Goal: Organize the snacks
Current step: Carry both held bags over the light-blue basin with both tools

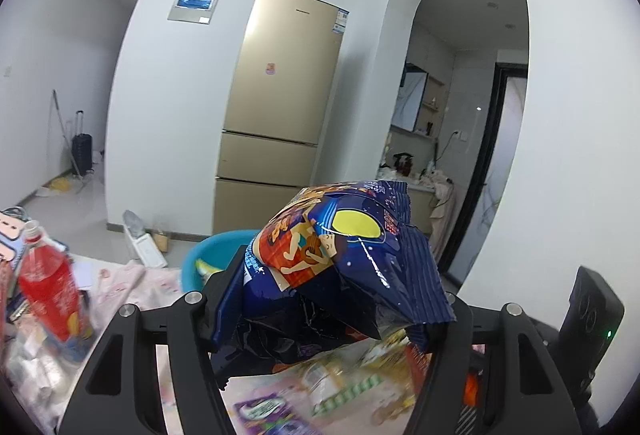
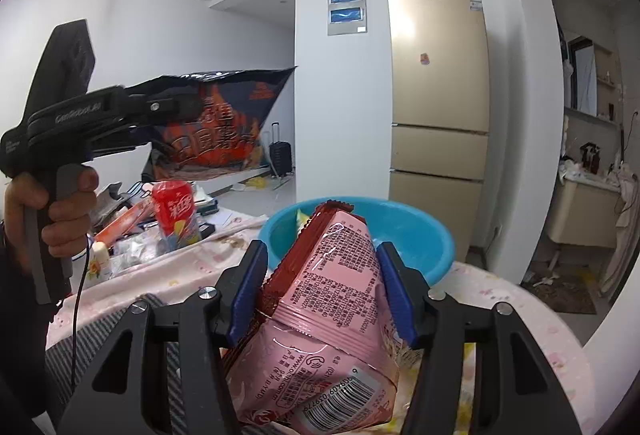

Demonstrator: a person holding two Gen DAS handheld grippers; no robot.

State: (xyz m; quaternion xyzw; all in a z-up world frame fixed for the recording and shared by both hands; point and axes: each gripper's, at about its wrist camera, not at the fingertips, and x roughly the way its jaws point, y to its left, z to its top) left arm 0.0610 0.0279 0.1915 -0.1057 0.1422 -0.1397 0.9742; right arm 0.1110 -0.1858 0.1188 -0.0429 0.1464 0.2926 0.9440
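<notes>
My left gripper [image 1: 340, 287] is shut on a dark blue snack bag [image 1: 344, 235] with an orange picture and a yellow circle, held up above the table. In the right wrist view the same left gripper [image 2: 160, 107] holds that bag [image 2: 224, 127] high at the left, with a hand [image 2: 60, 211] on its grip. My right gripper [image 2: 322, 255] is shut on a pink snack bag [image 2: 336, 275] with a dark red sealed edge, its blue pads [image 2: 250, 287] pressing both sides. A blue plastic basin [image 2: 404, 235] sits just beyond the pink bag and also shows behind the blue bag [image 1: 216, 251].
A pink patterned cloth [image 2: 500, 299] covers the table. A red drink bottle [image 2: 174, 215] stands among clutter at the left, also seen in the left wrist view [image 1: 48, 287]. More snack packets [image 1: 332, 387] lie blurred below. A gold fridge [image 2: 440, 83] stands against the far wall.
</notes>
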